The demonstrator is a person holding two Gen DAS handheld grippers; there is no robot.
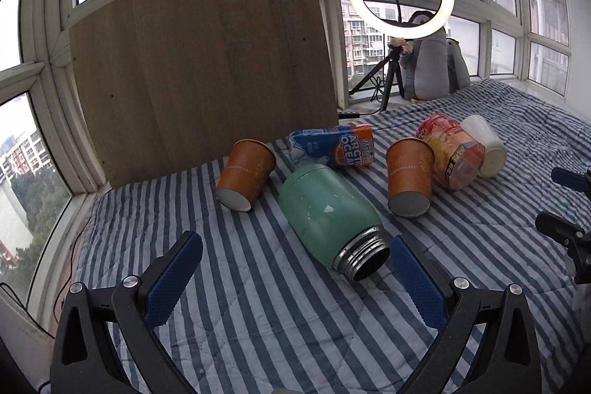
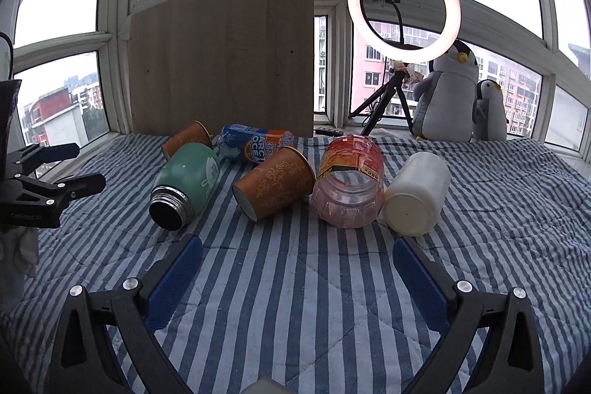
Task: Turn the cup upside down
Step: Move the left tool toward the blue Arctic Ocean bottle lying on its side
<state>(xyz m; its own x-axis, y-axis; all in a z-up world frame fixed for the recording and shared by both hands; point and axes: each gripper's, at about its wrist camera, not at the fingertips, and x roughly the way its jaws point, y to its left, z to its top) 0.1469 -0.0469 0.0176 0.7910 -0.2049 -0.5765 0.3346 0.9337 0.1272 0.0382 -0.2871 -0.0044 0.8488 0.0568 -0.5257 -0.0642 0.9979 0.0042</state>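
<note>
Two orange paper cups lie on their sides on the striped quilt (image 1: 258,301), bases toward me: one at the left (image 1: 245,174) and one at the right (image 1: 410,178). From the right wrist the nearer cup (image 2: 275,183) is at the centre and the farther cup (image 2: 186,137) sits behind the green flask (image 2: 188,178). My left gripper (image 1: 294,244) is open and holds nothing; the flask's mouth (image 1: 364,257) lies just inside its right finger. My right gripper (image 2: 297,243) is open and holds nothing, a short way in front of the nearer cup.
A blue and orange drink can (image 1: 332,146), a red plastic jar (image 1: 452,154) and a white cup (image 1: 485,144) lie among the cups. A wooden board (image 1: 199,61) leans on the window behind. A ring light (image 2: 404,6) and penguin toys (image 2: 448,91) stand at the back right.
</note>
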